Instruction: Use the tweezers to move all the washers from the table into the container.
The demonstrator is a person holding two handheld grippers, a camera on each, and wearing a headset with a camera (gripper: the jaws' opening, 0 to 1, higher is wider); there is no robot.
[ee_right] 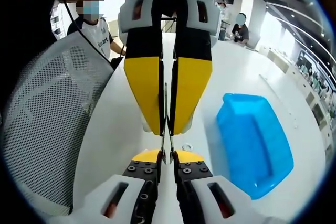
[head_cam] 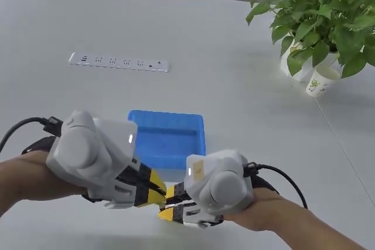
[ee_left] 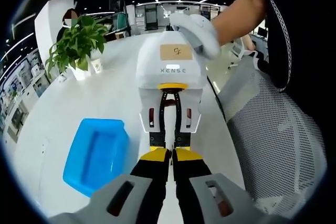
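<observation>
Near the table's front edge my two grippers meet tip to tip, the left gripper (head_cam: 153, 188) from the left and the right gripper (head_cam: 171, 203) from the right. The tweezers (ee_right: 166, 129) run edge-on as a thin metal strip between the left gripper's (ee_right: 167, 109) yellow jaws and down into my right gripper (ee_right: 168, 157). Both pairs of jaws look shut on the strip. In the left gripper view, the left gripper (ee_left: 171, 156) faces the right gripper's white body. One small washer (ee_right: 186, 146) lies on the table under the jaws. The blue container (head_cam: 166, 116) (ee_left: 97, 153) (ee_right: 254, 140) sits just beyond.
A white power strip (head_cam: 119, 62) lies on the far left of the table. A potted plant (head_cam: 319, 21) and a paper cup (head_cam: 319, 83) stand at the far right. A mesh chair (ee_right: 52, 108) sits behind the table's front edge.
</observation>
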